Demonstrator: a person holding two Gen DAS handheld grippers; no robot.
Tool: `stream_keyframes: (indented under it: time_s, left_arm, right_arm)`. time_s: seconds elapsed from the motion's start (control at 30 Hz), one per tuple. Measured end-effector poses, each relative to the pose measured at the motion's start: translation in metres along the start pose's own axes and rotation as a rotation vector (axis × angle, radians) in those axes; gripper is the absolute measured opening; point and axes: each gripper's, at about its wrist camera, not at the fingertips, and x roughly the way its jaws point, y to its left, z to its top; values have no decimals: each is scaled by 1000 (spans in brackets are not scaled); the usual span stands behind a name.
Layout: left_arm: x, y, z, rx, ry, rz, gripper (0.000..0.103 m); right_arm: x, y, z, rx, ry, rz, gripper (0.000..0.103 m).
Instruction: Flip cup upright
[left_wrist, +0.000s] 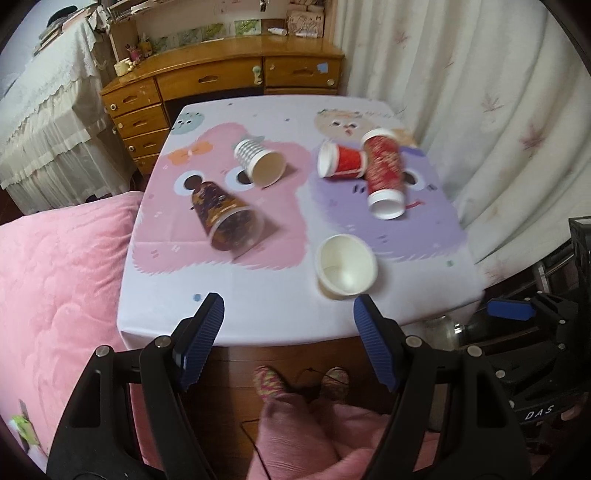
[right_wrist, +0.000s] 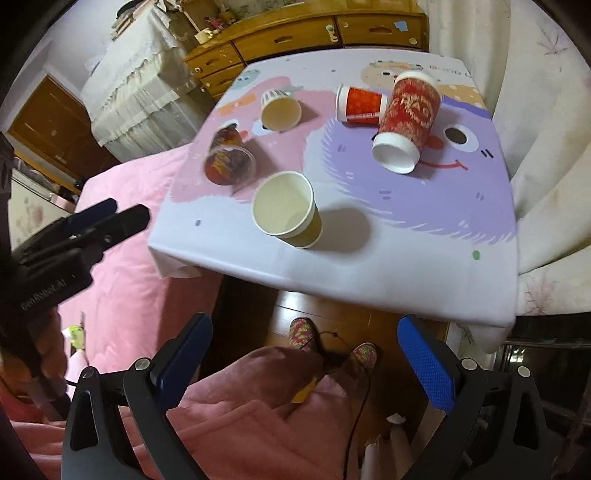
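Observation:
Several paper cups are on the cartoon tablecloth (left_wrist: 258, 306). A plain cup (left_wrist: 345, 266) stands upright near the front edge, also in the right wrist view (right_wrist: 286, 210). On their sides lie a dark patterned cup (left_wrist: 227, 218), a striped cup (left_wrist: 258, 160), a small red cup (left_wrist: 341, 161) and a tall red cup (left_wrist: 384, 173); the tall red cup leans on the small one. My left gripper (left_wrist: 288, 317) is open and empty, just before the front edge. My right gripper (right_wrist: 304, 347) is open and empty, below the table edge (right_wrist: 332, 288).
A pink quilted bed (left_wrist: 55, 288) is left of the table. White curtains (left_wrist: 498, 110) hang to the right. A wooden desk with drawers (left_wrist: 221, 81) stands behind. The person's legs and slippers (left_wrist: 269, 380) are under the table. The left gripper's body (right_wrist: 81, 229) shows at the left in the right wrist view.

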Motion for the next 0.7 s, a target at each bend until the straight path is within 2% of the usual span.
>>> stream_keyframes:
  time_s: [0.17, 0.23, 0.43, 0.63, 0.67, 0.7]
  left_arm:
    - [-34, -13, 9, -22, -11, -57, 70]
    - [-48, -14, 12, -27, -25, -55, 70]
    - [-85, -11, 12, -45, -91, -14, 71]
    - [-94, -8, 7, -30, -146, 51, 71]
    - [-95, -8, 6, -25, -156, 59, 72]
    - [-97, -9, 5, -18, -167, 70, 77]
  right_arm:
    - [-53, -1, 0, 92, -16, 62, 103]
    - [-70, 4, 0, 122, -38, 54, 103]
    - [-110, 27, -7, 167, -187, -80, 103]
    - [-133, 45, -17, 212, -320, -168, 103]
    - [-137, 48, -18, 212, -339, -186, 103]
    - [-138, 51, -20, 212, -350, -192, 103]
